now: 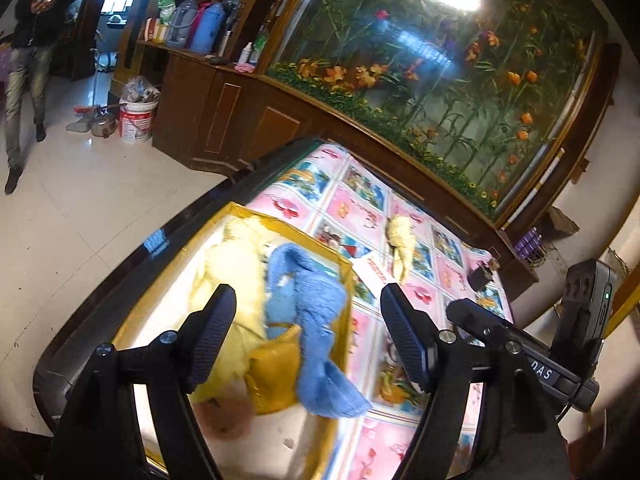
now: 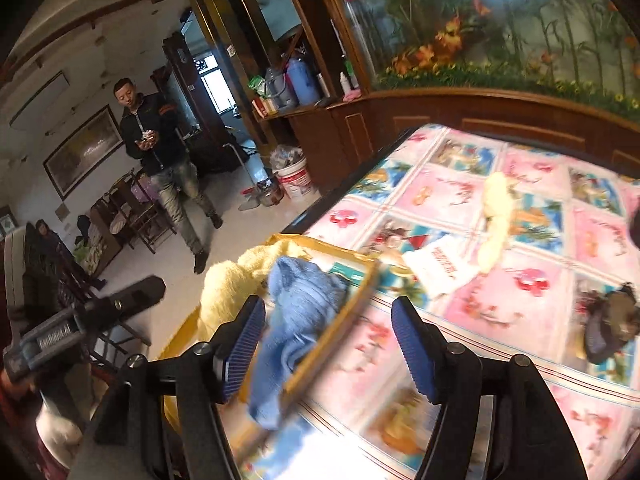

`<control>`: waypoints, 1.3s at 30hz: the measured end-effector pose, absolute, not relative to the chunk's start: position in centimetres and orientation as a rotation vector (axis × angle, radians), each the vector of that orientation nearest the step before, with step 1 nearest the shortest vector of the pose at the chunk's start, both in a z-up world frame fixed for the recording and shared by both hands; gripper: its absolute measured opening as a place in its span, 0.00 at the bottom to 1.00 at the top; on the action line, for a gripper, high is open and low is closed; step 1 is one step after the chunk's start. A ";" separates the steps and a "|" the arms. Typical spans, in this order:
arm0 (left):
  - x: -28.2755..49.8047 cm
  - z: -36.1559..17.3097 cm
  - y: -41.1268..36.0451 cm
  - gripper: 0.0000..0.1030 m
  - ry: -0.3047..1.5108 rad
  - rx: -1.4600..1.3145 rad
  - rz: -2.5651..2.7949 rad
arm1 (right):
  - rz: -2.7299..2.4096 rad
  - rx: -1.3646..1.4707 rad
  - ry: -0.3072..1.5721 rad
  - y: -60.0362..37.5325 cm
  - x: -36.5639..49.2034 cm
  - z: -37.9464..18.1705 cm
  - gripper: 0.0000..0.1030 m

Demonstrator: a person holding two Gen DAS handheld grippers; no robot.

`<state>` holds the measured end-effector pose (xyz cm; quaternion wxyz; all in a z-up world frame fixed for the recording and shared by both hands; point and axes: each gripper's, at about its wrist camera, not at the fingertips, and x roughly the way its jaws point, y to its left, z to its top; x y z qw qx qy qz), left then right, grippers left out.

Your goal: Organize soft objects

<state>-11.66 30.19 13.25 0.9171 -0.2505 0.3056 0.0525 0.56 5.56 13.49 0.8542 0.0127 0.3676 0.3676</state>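
Note:
A shallow gold-rimmed box (image 1: 344,280) (image 2: 344,312) sits at the table's left end. In it lie a pale yellow plush (image 1: 236,264) (image 2: 228,280), a yellow pouch (image 1: 276,372) and a brownish soft thing (image 1: 224,412). A blue towel (image 1: 316,312) (image 2: 296,320) drapes over the box's right rim. My left gripper (image 1: 308,336) hovers open above the box and towel. Open too, my right gripper (image 2: 328,344) straddles the towel and rim. Farther along the patterned cloth lie a small yellow plush (image 1: 400,240) (image 2: 496,216), a white printed cloth (image 1: 370,272) (image 2: 440,268) and a dark soft item (image 2: 612,320).
A pink cartoon-print cloth (image 1: 440,264) (image 2: 480,320) covers the table. Behind it stands a wooden cabinet with a glass flower display (image 1: 440,80). A person (image 2: 160,160) stands on the tiled floor at left near a white bucket (image 1: 136,116) and a kettle (image 1: 102,124).

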 end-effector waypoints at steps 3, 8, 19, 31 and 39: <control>-11.6 13.6 28.0 0.73 0.641 -0.499 0.064 | 0.717 0.004 0.743 1.6 -0.7 13.8 0.70; -11.2 13.9 23.7 0.73 0.675 -0.451 -0.015 | 0.635 0.026 0.724 -5.0 -2.0 13.7 0.71; -9.0 11.8 16.5 0.73 0.807 -0.366 -0.101 | 0.483 0.087 0.709 -13.6 -1.4 11.0 0.72; -6.5 9.0 14.0 0.73 0.893 -0.342 -0.100 | 0.377 0.177 0.661 -18.4 1.6 8.0 0.72; -3.7 6.2 10.5 0.72 0.964 -0.275 -0.126 | 0.379 0.279 0.715 -20.3 2.7 6.4 0.72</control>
